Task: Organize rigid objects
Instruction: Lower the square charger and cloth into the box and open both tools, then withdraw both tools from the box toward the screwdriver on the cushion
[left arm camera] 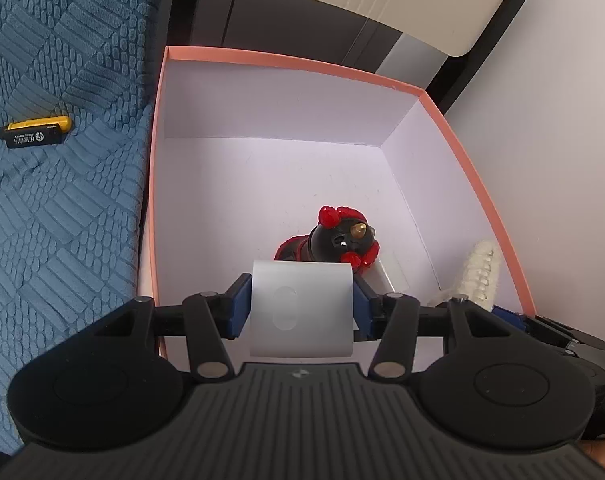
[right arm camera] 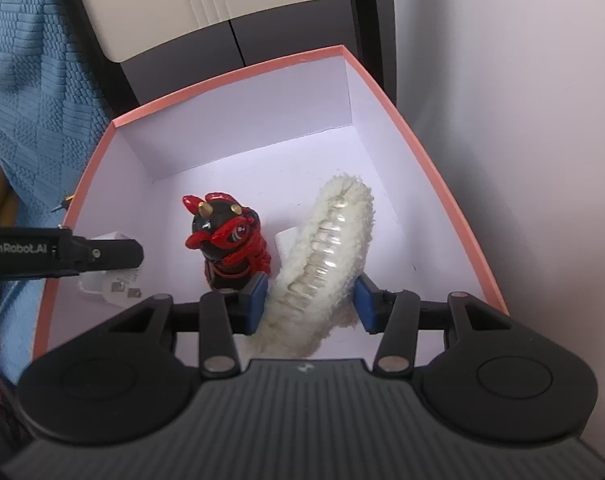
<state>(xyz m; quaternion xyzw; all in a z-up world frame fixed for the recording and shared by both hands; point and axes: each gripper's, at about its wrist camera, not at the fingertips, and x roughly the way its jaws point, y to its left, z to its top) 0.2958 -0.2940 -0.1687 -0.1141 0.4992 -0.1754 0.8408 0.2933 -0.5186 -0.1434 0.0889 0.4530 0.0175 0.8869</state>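
The left claw (left arm camera: 300, 307) pinched a white block (left arm camera: 301, 312) over the near end of the pink box (left arm camera: 286, 61). The right claw (right arm camera: 308, 299) squeezed a fluffy white clip (right arm camera: 326, 252) low inside the same box, beside the red and black toy (right arm camera: 230, 236).

It was probably best to lower both gently, keep clear of the toy, and let go only once each thing rested on the floor.

The block hid the toy's bottom. The clip's near end was hidden too. A yellow screwdriver (left arm camera: 38, 130) lay outside on the blue cloth (left arm camera: 54, 208), its tip cut off.
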